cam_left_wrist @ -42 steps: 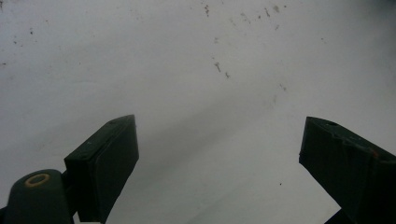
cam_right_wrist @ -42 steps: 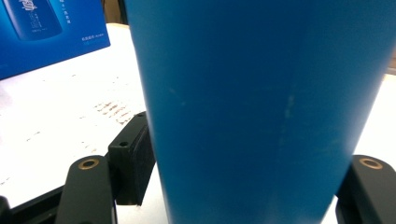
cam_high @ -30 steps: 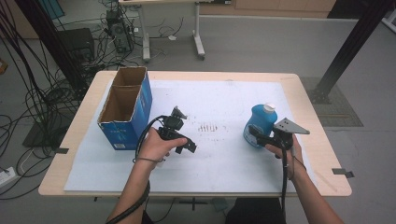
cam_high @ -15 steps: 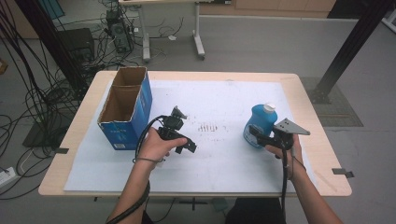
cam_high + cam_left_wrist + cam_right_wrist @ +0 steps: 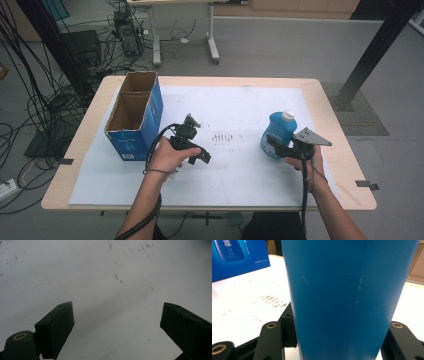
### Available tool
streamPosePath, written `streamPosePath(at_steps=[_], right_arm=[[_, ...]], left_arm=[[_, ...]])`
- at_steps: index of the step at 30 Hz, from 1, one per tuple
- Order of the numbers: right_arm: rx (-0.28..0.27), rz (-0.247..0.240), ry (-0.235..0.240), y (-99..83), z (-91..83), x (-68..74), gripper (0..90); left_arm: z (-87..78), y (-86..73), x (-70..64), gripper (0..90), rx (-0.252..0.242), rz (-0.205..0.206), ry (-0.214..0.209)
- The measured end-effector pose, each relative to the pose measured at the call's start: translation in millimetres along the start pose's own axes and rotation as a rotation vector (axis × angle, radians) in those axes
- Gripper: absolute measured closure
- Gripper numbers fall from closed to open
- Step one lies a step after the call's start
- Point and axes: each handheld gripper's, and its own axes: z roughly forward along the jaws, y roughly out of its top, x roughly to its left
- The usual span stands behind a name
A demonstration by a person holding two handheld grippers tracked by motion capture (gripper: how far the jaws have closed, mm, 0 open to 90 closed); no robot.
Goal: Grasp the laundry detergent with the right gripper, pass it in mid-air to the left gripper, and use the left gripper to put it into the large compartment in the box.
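Note:
A blue bottle with a white cap stands upright on the white sheet at the right. My right gripper is shut on its lower body from the near side. In the right gripper view the bottle stands between the two black jaws, which press its sides. My left gripper is held near the middle of the sheet, pointing down. Its jaws are wide apart in the left gripper view, and the left gripper has only bare white sheet between them.
An open blue cardboard box stands at the left of the table, also seen as the box in the right gripper view. Brown smudges mark the sheet's middle. The wooden table has cables, stands and a black post around it.

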Motion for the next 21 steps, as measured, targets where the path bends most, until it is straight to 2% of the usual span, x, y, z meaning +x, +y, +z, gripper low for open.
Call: streamPosePath(at_steps=[21], right_arm=[[-0.002, 0.001, 0.002, -0.2, 0.0, -0.2, 43.4]], left_arm=[[-0.8, 3.7, -0.5, 12.2, 0.0, 0.006, 0.001]])
